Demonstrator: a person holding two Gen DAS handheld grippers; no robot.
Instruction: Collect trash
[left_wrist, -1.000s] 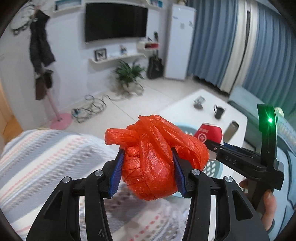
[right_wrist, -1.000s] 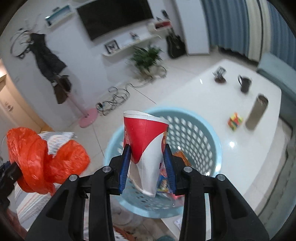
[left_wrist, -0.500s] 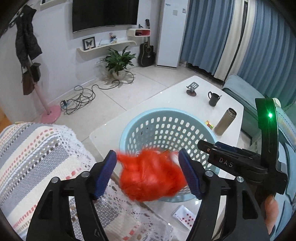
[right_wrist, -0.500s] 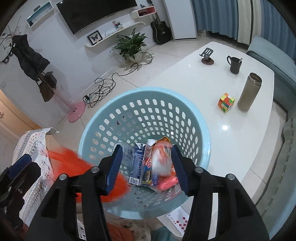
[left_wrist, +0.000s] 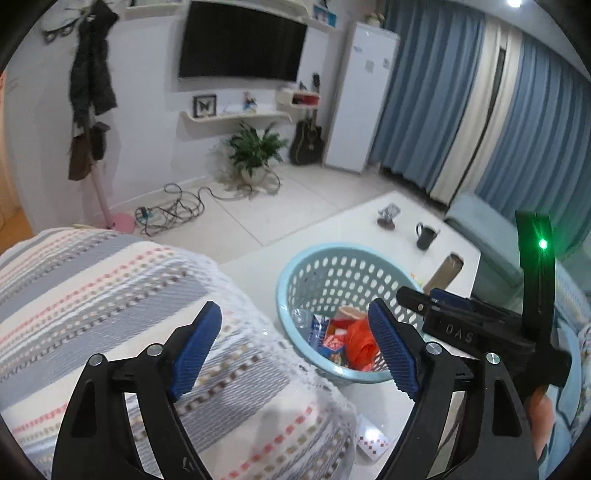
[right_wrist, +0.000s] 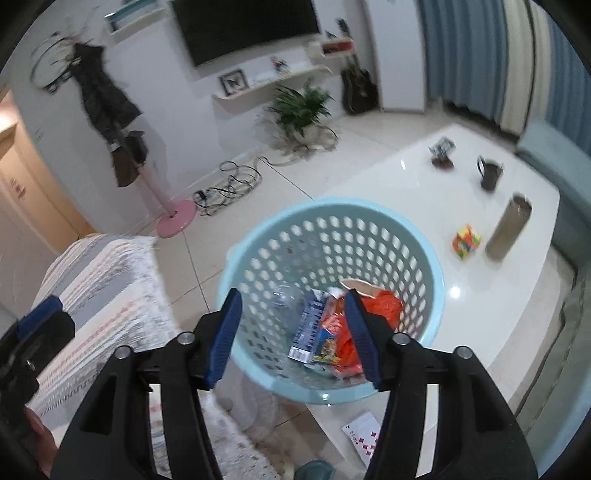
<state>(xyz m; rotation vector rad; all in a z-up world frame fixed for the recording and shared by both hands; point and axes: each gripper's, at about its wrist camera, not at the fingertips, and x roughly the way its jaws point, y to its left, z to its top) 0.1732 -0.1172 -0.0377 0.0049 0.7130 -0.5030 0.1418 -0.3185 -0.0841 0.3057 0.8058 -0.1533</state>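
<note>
Now 2 empty grippers (left_wrist: 295, 347) (right_wrist: 293, 334), 1 basket (right_wrist: 424, 254)

White table (right_wrist: 424, 177), pale blue perforated basket (right_wrist: 436, 273) at its near left end, colour cube (right_wrist: 467, 242) beside steel flask (right_wrist: 509, 227) right, dark mug (right_wrist: 489, 173) and small stand (right_wrist: 442, 153) far.

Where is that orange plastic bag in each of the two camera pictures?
Left wrist view: the orange plastic bag lies inside the light blue basket, right of centre, just left of the right-hand blue jaw pad.
Right wrist view: the orange plastic bag is low in the basket, beside the right jaw pad.
Shared landmark: the dark mug on the white table beyond the basket.
</note>
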